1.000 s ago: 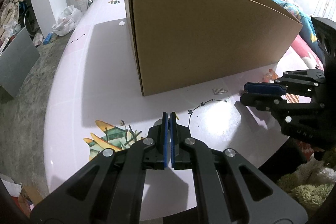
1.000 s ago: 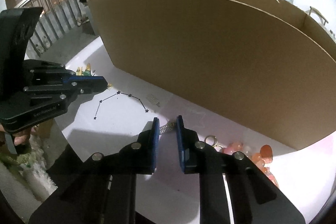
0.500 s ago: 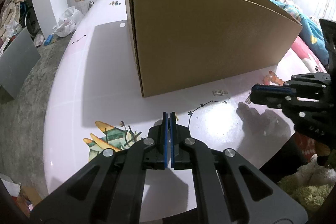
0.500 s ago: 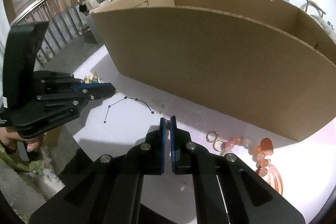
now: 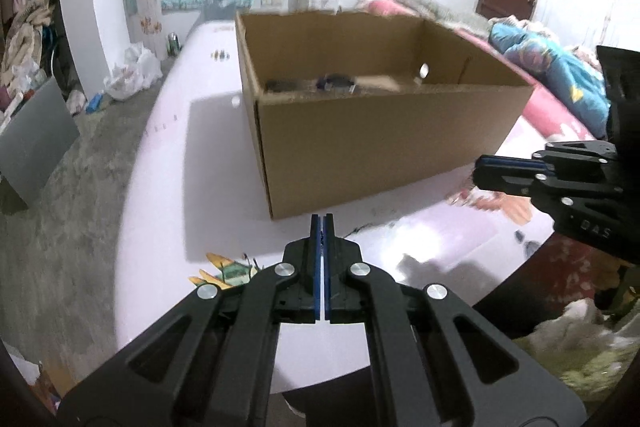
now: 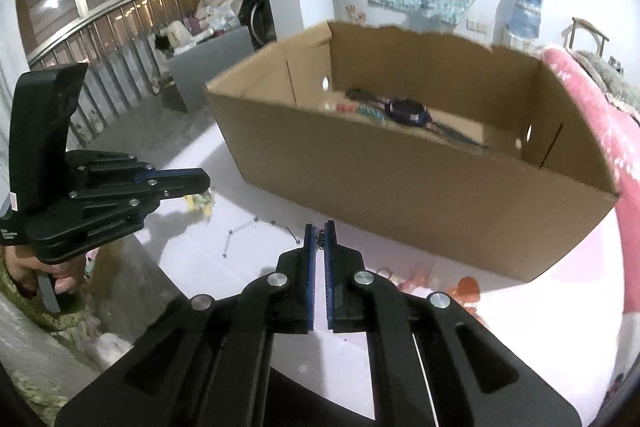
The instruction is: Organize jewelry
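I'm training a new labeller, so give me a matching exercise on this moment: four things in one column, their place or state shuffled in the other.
Things:
1. left gripper
2. right gripper
3. orange beads
4. dark blue piece

Place or state:
A. shut on a small chain piece
B. lying inside the cardboard box
C. shut, nothing between the jaws
D. on the table, in front of the box

Pairs: 1-C, 2-A, 3-D, 4-B
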A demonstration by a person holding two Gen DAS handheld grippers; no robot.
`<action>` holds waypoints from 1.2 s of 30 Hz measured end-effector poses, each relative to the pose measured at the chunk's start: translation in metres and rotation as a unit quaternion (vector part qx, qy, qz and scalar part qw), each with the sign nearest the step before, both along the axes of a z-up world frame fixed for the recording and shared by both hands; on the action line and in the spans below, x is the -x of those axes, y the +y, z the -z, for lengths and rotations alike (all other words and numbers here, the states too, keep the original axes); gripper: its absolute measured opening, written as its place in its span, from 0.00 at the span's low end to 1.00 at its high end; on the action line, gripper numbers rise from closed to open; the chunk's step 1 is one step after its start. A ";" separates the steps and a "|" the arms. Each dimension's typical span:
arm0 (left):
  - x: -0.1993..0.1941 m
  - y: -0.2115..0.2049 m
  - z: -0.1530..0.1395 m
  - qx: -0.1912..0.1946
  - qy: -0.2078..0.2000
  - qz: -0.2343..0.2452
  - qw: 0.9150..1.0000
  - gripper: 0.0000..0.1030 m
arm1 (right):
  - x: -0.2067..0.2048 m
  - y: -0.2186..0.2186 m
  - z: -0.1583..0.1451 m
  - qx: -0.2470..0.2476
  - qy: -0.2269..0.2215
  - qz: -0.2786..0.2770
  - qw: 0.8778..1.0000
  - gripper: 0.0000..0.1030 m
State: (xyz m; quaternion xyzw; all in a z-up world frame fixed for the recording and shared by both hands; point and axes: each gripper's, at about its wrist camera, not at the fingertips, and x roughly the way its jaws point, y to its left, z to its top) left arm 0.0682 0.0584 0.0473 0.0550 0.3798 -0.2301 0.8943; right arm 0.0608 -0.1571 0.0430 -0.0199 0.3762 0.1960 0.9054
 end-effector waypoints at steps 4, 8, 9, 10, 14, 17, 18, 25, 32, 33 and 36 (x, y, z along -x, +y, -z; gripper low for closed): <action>0.011 0.001 -0.042 0.024 -0.041 0.013 0.999 0.00 | 0.001 -0.004 -0.034 -0.015 -0.036 -0.010 0.999 0.04; 0.013 -0.003 -0.081 0.048 -0.083 0.036 0.995 0.00 | -0.006 -0.014 -0.069 -0.026 -0.080 -0.022 0.996 0.04; 0.011 -0.006 -0.089 0.054 -0.091 0.043 0.993 0.00 | -0.010 -0.017 -0.077 -0.028 -0.088 -0.023 0.995 0.04; 0.007 -0.009 -0.097 0.062 -0.099 0.052 0.992 0.00 | -0.016 -0.021 -0.086 -0.031 -0.094 -0.025 0.995 0.04; -0.019 -0.028 -0.111 0.073 -0.099 0.085 0.989 0.00 | -0.048 -0.036 -0.101 -0.050 -0.076 -0.038 0.995 0.04; -0.052 -0.047 -0.100 0.074 -0.052 0.099 0.991 0.00 | -0.085 -0.046 -0.093 -0.064 -0.012 -0.043 0.997 0.04; -0.070 -0.054 -0.091 0.078 -0.014 0.103 0.991 0.00 | -0.098 -0.048 -0.086 -0.068 0.016 -0.044 0.997 0.04; -0.125 -0.083 -0.035 0.048 0.118 0.095 0.987 0.00 | -0.164 -0.055 -0.021 -0.082 0.219 -0.038 0.972 0.04; -0.141 -0.092 -0.013 0.027 0.163 0.086 0.983 0.00 | -0.180 -0.049 0.005 -0.060 0.272 -0.037 0.960 0.04; -0.142 -0.092 -0.014 0.026 0.163 0.085 0.983 0.00 | -0.179 -0.049 0.005 -0.059 0.273 -0.034 0.960 0.05; -0.141 -0.091 -0.012 0.021 0.165 0.081 0.983 0.02 | -0.178 -0.052 0.006 -0.053 0.273 -0.026 0.960 0.05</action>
